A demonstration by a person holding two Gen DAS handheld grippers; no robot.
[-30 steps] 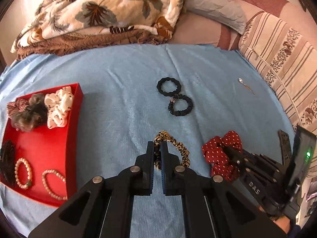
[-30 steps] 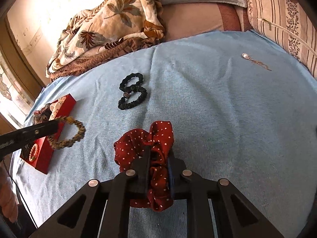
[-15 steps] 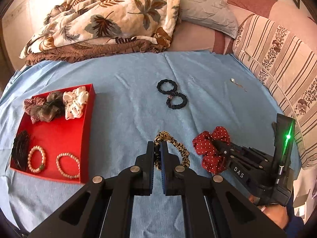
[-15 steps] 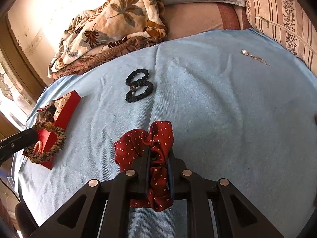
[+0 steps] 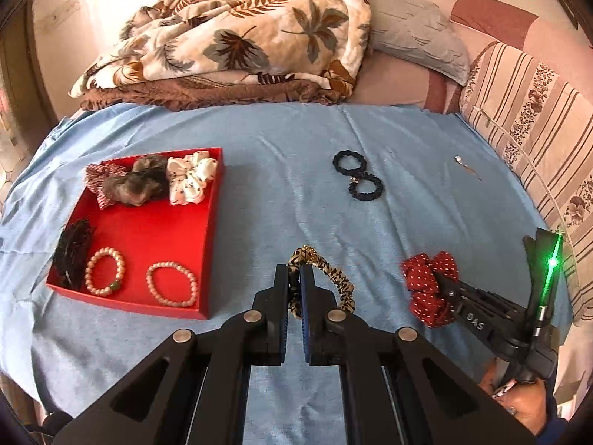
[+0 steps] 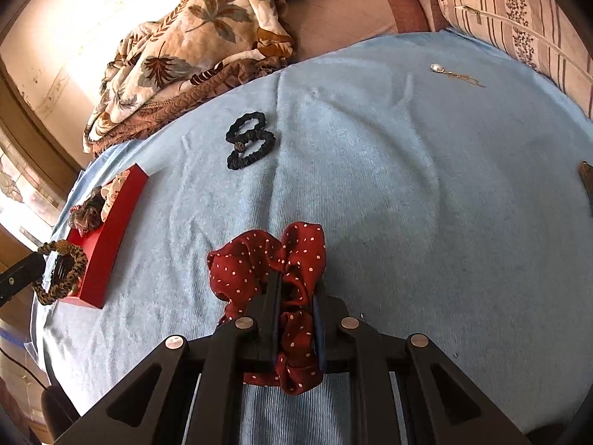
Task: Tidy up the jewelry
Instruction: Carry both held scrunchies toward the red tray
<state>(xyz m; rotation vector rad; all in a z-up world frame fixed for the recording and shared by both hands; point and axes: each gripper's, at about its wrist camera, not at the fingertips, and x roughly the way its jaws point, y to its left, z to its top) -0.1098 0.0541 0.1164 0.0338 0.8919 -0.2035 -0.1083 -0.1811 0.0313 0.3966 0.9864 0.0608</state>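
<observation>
Leftward now, the left gripper (image 5: 294, 278) pinches the leopard scrunchie (image 5: 326, 280), the right gripper (image 6: 296, 293) grips the red scrunchie (image 6: 267, 263) — next, both go in the red tray (image 5: 211, 222).

The right gripper (image 6: 296, 289) squeezes a red dotted scrunchie (image 6: 267, 263) over the blue bed (image 6: 407, 185). Two black hair ties (image 6: 250, 144) lie farther back.
</observation>
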